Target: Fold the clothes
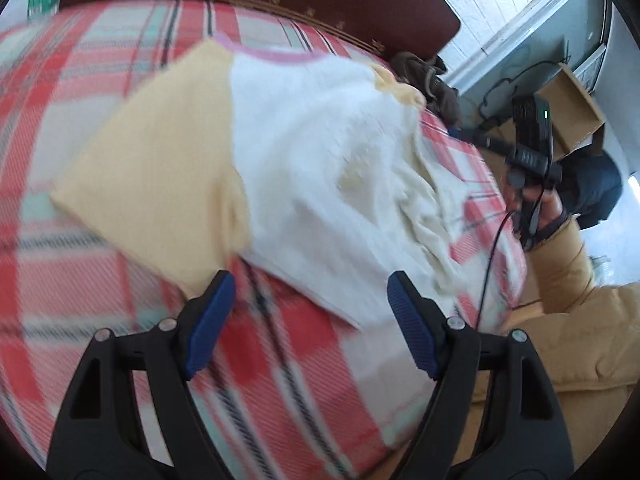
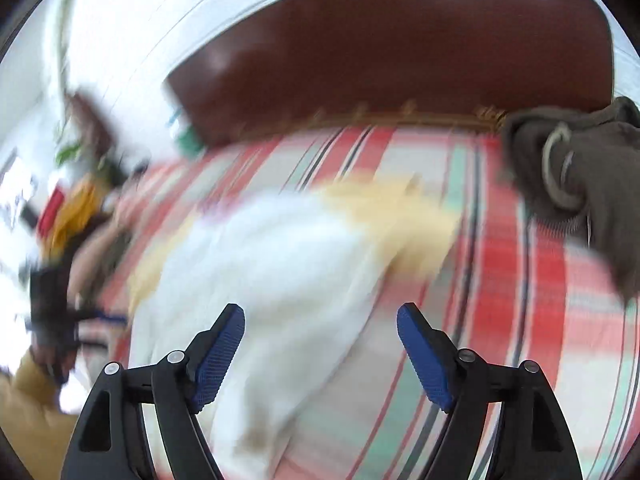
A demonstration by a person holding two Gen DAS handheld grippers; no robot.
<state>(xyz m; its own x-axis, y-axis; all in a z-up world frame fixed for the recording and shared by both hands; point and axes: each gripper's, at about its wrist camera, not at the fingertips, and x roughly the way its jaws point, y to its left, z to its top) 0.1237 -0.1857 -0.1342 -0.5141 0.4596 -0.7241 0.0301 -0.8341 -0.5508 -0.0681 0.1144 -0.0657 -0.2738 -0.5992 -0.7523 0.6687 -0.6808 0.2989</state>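
A white shirt with pale yellow sleeves and a pink collar trim [image 1: 312,168] lies spread on the plaid bed cover [image 1: 80,120]. Its left sleeve is flat; its right side is bunched in wrinkles. My left gripper [image 1: 310,280] is open and empty just above the shirt's near hem. My right gripper [image 2: 320,312] is open and empty over the shirt's white body [image 2: 260,272], which is blurred in the right wrist view. The right gripper also shows in the left wrist view [image 1: 532,160], held at the bed's right edge.
A dark brown garment [image 2: 580,184] lies on the bed near the dark red headboard [image 2: 400,60]; it also shows in the left wrist view [image 1: 432,80]. A cardboard box [image 1: 568,108] and cables sit beside the bed. The person's yellow jacket sleeve [image 1: 568,320] is at right.
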